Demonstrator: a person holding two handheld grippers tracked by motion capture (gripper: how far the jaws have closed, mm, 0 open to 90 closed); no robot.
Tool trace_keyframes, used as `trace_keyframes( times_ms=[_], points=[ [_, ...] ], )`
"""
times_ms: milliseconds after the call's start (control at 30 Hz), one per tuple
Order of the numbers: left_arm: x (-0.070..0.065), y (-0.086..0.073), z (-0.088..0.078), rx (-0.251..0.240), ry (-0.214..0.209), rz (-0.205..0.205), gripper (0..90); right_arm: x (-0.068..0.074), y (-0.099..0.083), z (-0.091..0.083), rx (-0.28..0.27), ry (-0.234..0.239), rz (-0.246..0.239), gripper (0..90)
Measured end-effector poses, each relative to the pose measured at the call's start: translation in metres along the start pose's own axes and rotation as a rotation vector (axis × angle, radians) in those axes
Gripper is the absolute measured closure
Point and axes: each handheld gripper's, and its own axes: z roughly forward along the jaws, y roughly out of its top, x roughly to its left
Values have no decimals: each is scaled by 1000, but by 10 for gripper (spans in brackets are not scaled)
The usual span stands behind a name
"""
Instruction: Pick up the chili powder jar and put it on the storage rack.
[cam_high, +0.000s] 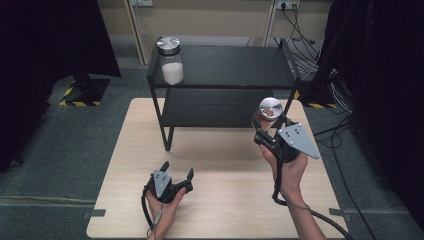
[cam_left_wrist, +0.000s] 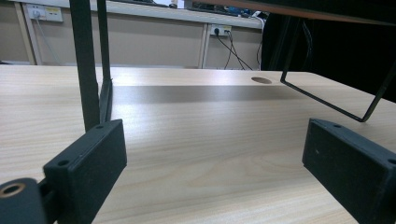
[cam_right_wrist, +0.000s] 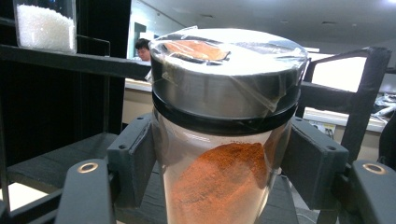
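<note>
Right claw (cam_high: 267, 131) was clamped on the orange-powder jar (cam_high: 269, 114), pads on the glass just under the metal lid (cam_right_wrist: 229, 70), jar upright and held off the bench (cam_high: 220, 200), in front of the black shelf rack (cam_high: 225, 82) at its right end, roughly level with the lower shelf (cam_high: 215, 107). Likely step: shelve it, probably on the top shelf (cam_high: 235, 65) with the white-powder jar (cam_high: 170, 61), which stood at that shelf's left end. To do it well: needed to lift clear above the shelf's front edge before going in, keep the jar vertical, and steer left of the rack's right post (cam_right_wrist: 364, 93), which sat close beside the jar. Set the base flat on the shelf, well apart from the white jar, before releasing; glass is slick, so no squeeze changes mid-carry. Left claw (cam_high: 176, 171) was wide open, holding nothing, resting low on the bench in front of the rack, clear of the path.
</note>
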Motion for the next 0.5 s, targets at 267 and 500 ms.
trace_keyframes(
  times_ms=[267,500],
  points=[
    [0,0,0,0,0,-3,58,-3,8,0,-13,-19,2,324],
    [0,0,0,1,-1,-3,58,-6,21,3,-29,-36,-2,324]
  ],
)
